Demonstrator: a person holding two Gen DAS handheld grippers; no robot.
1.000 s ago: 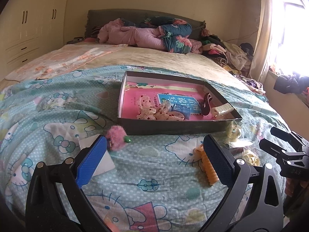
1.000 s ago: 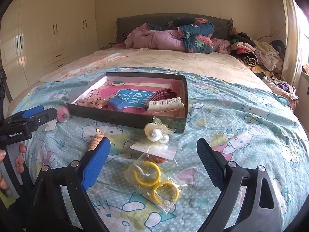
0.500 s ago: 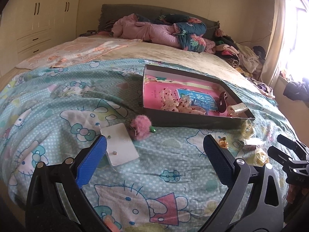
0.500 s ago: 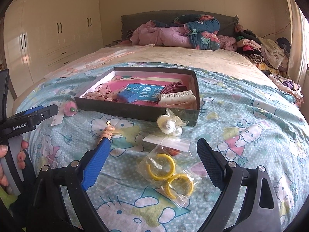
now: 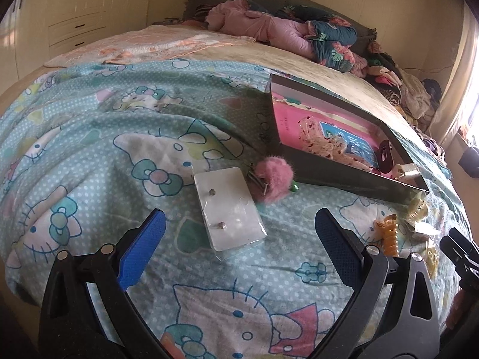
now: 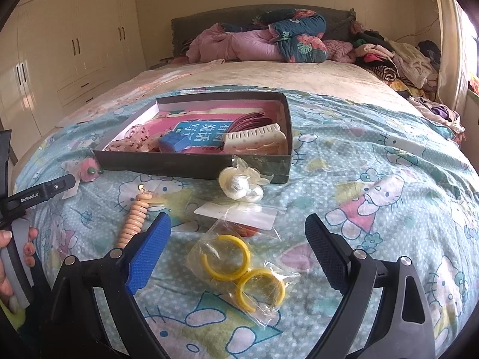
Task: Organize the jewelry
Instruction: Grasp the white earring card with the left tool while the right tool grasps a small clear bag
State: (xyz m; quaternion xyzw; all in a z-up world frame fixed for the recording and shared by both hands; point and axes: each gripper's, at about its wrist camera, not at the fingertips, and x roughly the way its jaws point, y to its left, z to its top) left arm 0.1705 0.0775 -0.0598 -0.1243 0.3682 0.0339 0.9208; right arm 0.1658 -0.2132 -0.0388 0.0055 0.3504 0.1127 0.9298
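Tools both gape empty: your left tool frames the earring card, pompom at its one o'clock; your right tool frames the bagged yellow rings.

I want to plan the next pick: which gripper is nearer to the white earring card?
Left. The left gripper hovers open right over the earring card; the right gripper is off to its side, above the yellow rings.

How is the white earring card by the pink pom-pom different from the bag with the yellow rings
The white earring card is a flat, stiff-looking rectangle carrying two small studs; the bag of yellow rings is crinkled clear plastic holding two large yellow rings. The card lies ahead of the left tongs, beside the pink pom-pom; the bag lies between the fingers of the right tongs. Both rest on the bedspread, outside the box.
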